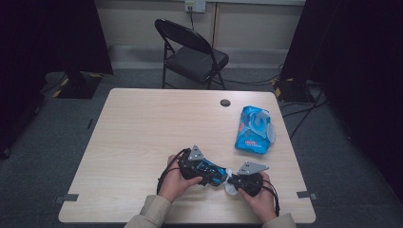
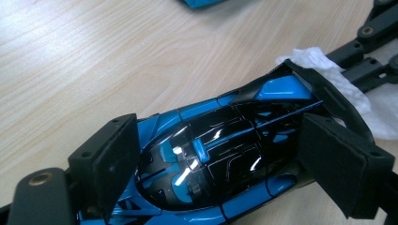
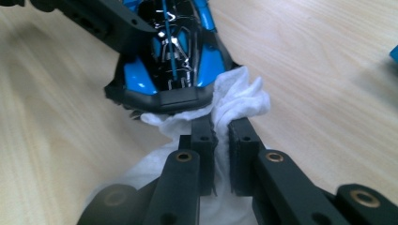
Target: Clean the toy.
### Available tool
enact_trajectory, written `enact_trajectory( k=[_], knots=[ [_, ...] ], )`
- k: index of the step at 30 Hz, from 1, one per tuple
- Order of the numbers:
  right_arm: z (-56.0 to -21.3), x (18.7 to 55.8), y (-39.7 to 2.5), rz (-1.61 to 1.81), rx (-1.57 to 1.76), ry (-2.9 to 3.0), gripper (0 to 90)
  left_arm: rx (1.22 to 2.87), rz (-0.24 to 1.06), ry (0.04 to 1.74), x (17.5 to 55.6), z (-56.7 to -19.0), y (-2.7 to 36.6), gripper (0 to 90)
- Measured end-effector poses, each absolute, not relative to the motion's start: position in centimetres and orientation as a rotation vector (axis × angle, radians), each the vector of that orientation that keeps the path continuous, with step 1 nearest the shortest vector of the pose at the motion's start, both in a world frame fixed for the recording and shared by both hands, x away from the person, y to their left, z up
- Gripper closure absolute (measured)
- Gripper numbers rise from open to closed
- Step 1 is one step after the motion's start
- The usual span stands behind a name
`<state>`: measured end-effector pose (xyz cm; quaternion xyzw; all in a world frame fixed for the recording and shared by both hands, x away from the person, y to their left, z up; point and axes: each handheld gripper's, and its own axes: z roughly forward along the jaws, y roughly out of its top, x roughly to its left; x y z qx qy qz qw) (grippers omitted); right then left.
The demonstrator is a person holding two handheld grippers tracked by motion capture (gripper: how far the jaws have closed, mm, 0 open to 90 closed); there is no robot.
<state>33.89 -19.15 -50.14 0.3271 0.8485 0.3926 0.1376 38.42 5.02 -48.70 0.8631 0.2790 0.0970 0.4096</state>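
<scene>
Near the front edge of the wooden table (image 1: 142, 123), the left gripper (image 2: 225, 164) clamps a blue-and-black toy car (image 2: 220, 150) by its sides. The right gripper (image 3: 221, 136), jaws nearly closed, pinches a white wet wipe (image 3: 237, 101) against the car's end. A blue wipes pack (image 1: 254, 129) lies well apart.

Toy car (image 2: 220, 154): nose cut off by bottom edge in left gripper view; front cut off by top edge in right gripper view, wheels hidden under body. White wipe (image 3: 234, 101): lower part hidden behind right gripper (image 3: 222, 133) jaws. Print on blue wipes pack (image 1: 253, 130) too small to read in high view
</scene>
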Motion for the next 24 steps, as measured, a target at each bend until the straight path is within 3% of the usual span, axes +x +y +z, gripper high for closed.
enact_trajectory(
  k=[24],
  knots=[
    [-50.1,30.9,-16.2,1.237,0.826,2.595,84.5,2.17,0.254,0.709,38.2,-48.8,4.9,12.4]
  ],
)
